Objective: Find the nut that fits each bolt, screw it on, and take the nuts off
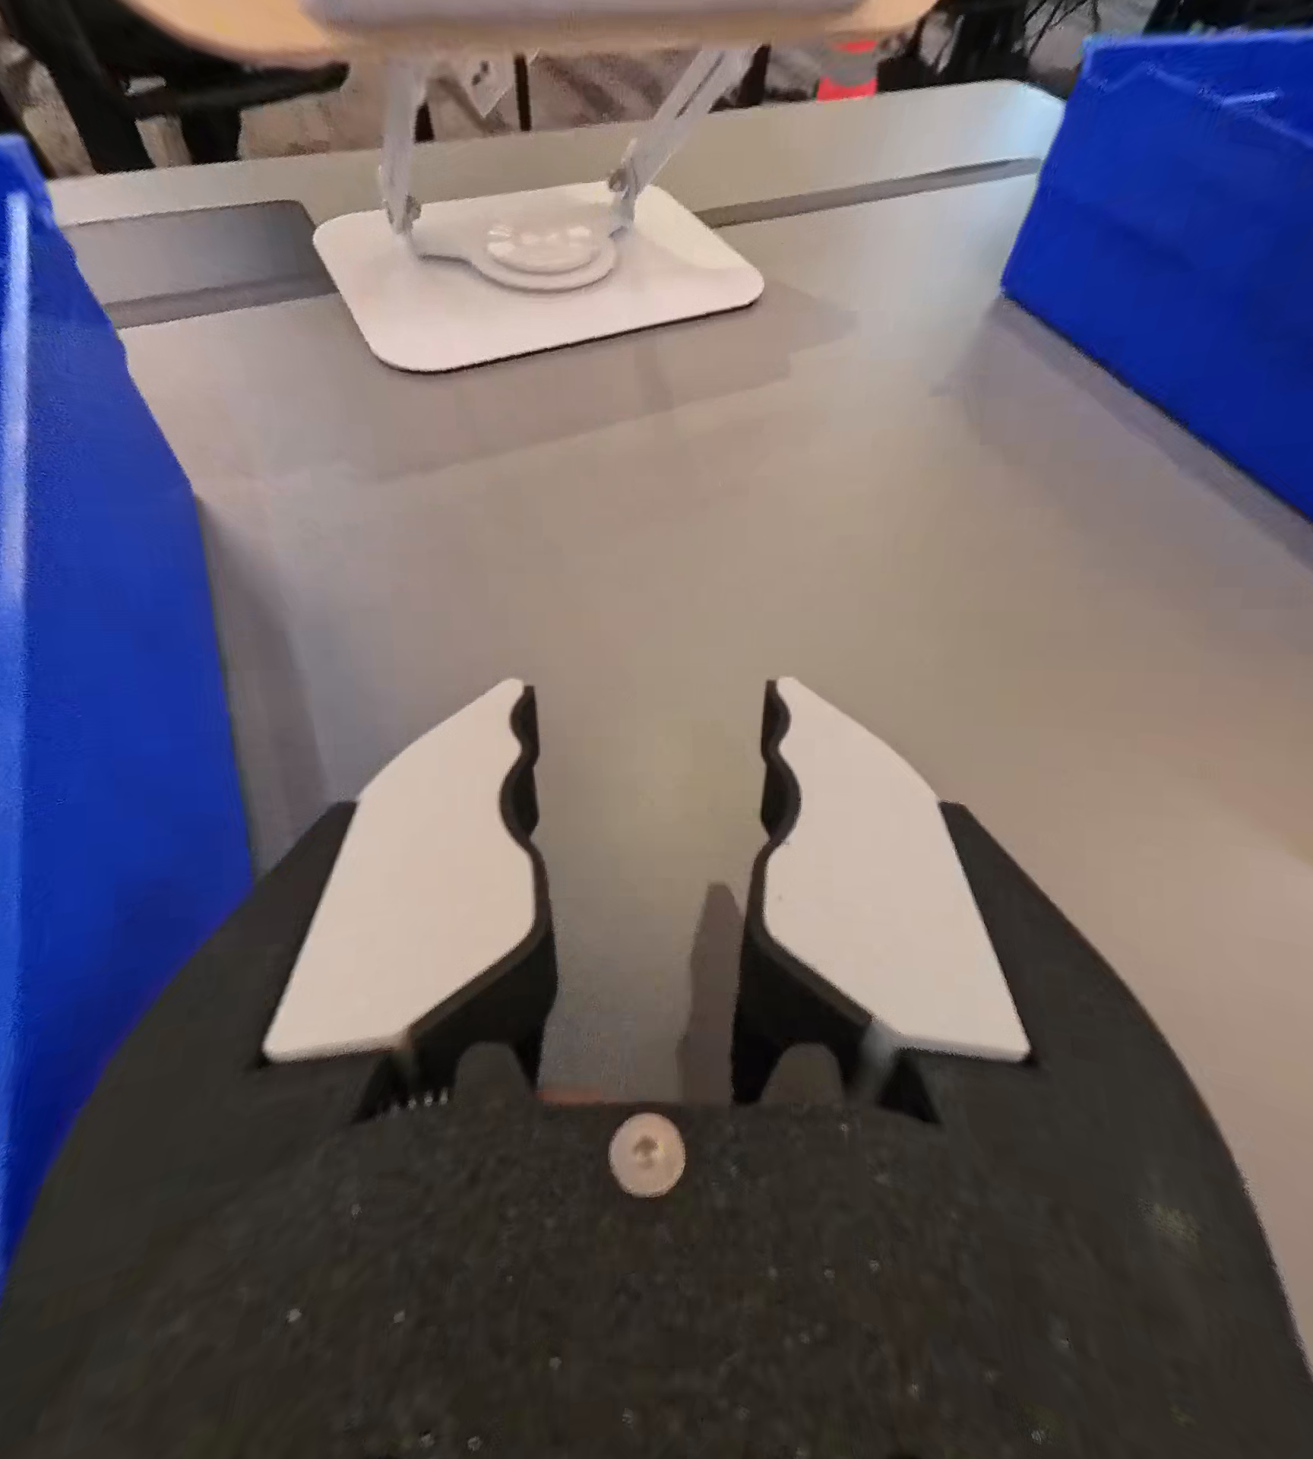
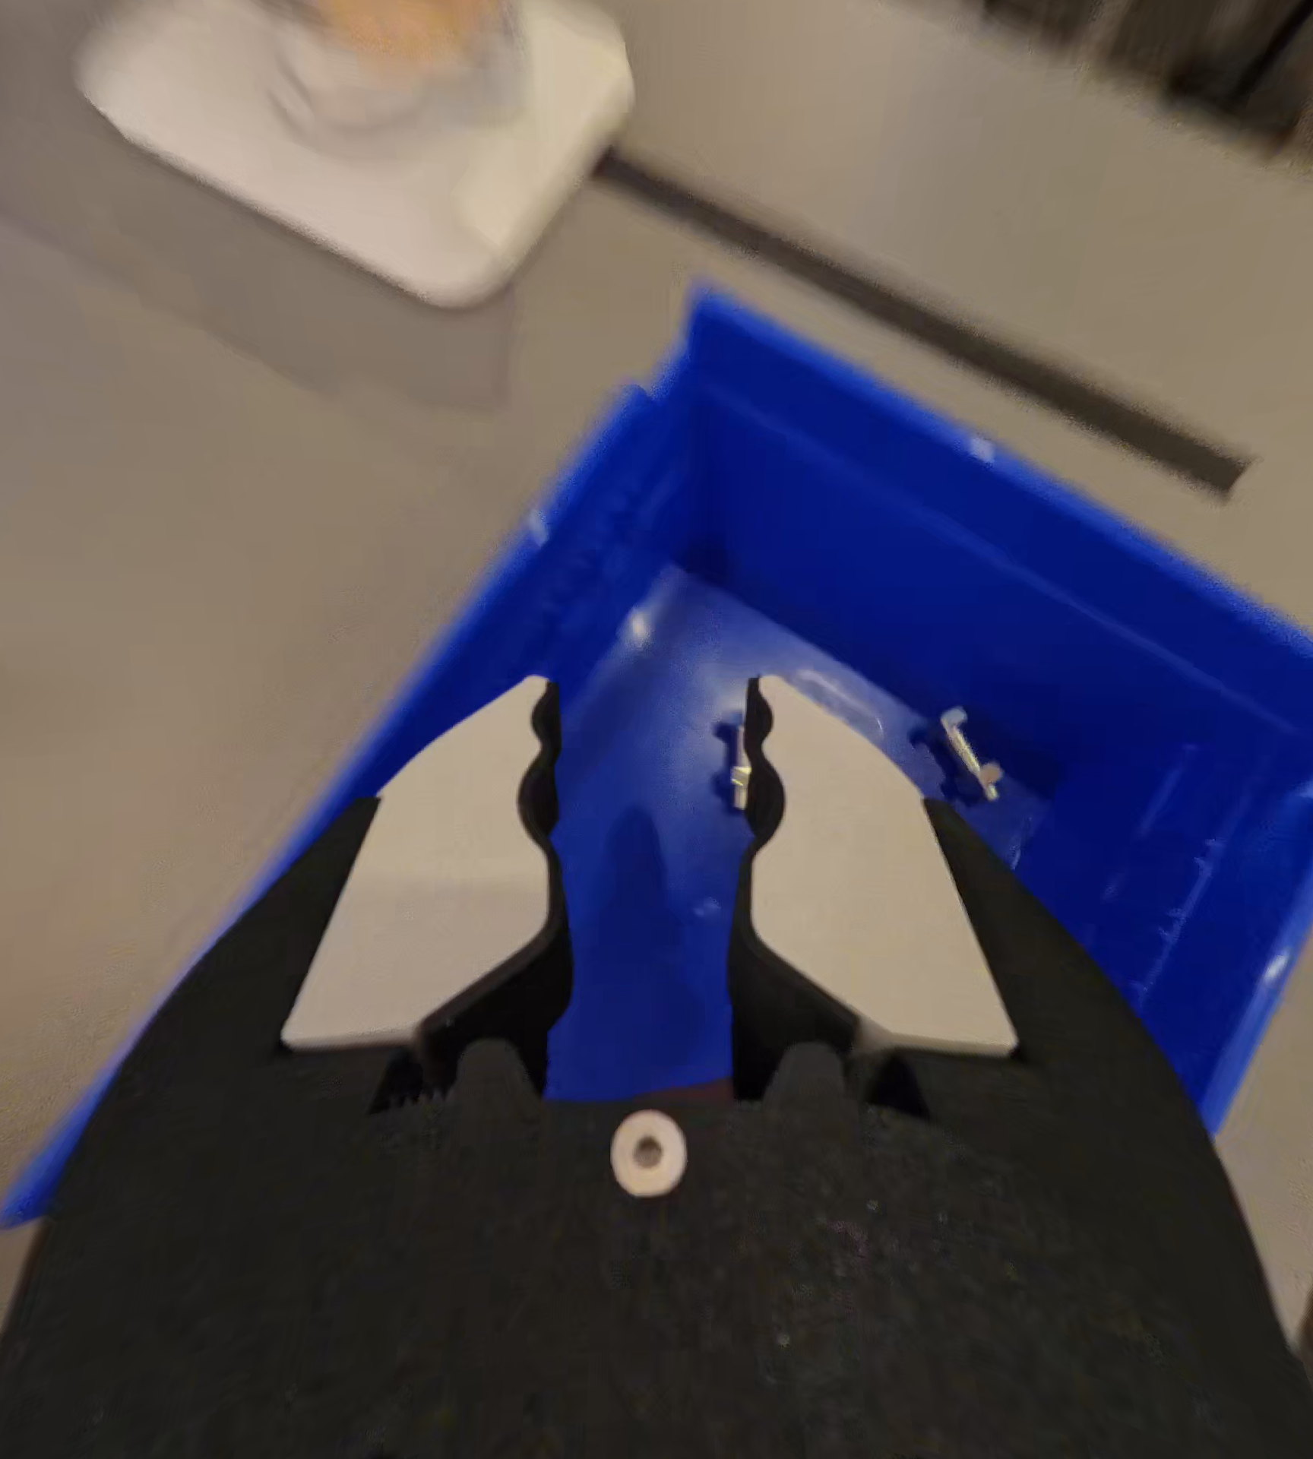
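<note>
My left gripper is open and empty, low over the bare grey table, between two blue bins. My right gripper is open and empty, held above the open blue bin on the right. Inside that bin lie two small silver bolts: one on the bin floor to the right of my fingers, another partly hidden behind my right finger. The right wrist view is blurred. No nut shows clearly in either view.
A blue bin stands close on the left of my left gripper, another blue bin at the right. A white stand with a flat base sits at the back of the table; it also shows in the right wrist view. Some 40 centimetres of space lies between my two pairs of fingers. To the flat base: left tips about 30 centimetres, right tips about 35 centimetres. Look for it in the right wrist view too.
</note>
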A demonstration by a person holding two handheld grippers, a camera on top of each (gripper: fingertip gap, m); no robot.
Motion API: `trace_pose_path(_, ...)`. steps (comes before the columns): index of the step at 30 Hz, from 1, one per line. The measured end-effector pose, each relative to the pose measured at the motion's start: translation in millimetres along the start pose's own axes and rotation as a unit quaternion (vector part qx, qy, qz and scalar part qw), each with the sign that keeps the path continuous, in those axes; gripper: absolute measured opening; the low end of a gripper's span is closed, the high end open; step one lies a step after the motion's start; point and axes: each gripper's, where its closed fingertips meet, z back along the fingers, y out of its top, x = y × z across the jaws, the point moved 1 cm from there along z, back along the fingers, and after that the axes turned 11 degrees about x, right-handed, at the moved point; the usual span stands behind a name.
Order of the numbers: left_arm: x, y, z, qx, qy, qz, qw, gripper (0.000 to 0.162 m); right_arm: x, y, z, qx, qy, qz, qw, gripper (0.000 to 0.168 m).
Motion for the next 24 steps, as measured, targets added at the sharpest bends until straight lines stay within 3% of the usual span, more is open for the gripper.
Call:
trace_pose_path(2, 20, 11, 4, 0.023, -0.022, 0.001, 0.999, 0.053, -44, 35, 43, 0.132, 0.027, -0.004, 0.991, 0.043)
trace_pose_path(4, 45, 20, 10, 0.037, -0.054, 0.022, 0.998, 0.053, -118, 50, 77, 0.229, 0.139, -0.021, 0.963, 0.039)
trace_pose_path(7, 83, 21, 21, 0.041, -0.11, 0.079, 0.99, 0.056, -226, 32, 90, 0.247, 0.326, -0.07, 0.91, 0.041)
trace_pose_path(9, 104, 14, 29, 0.035, -0.146, 0.11, 0.983, 0.056, -269, 4, 68, 0.223, 0.348, -0.051, 0.909, 0.045)
trace_pose_path(14, 115, -3, 36, 0.012, -0.158, 0.081, 0.984, 0.062, -312, -33, 28, 0.257, 0.308, 0.048, 0.915, 0.043)
trace_pose_path(19, 94, 34, 55, 0.039, -0.144, 0.059, 0.987, 0.059, -318, -44, 23, 0.298, 0.283, 0.109, 0.905, 0.04)
trace_pose_path(22, 39, 72, 81, 0.048, -0.093, 0.037, 0.994, 0.058, -309, -39, 26, 0.318, 0.275, 0.093, 0.902, 0.039)
trace_pose_path(24, -21, 87, 99, 0.011, -0.025, 0.025, 0.999, 0.056, -302, -36, 27, 0.326, 0.278, 0.063, 0.901, 0.038)
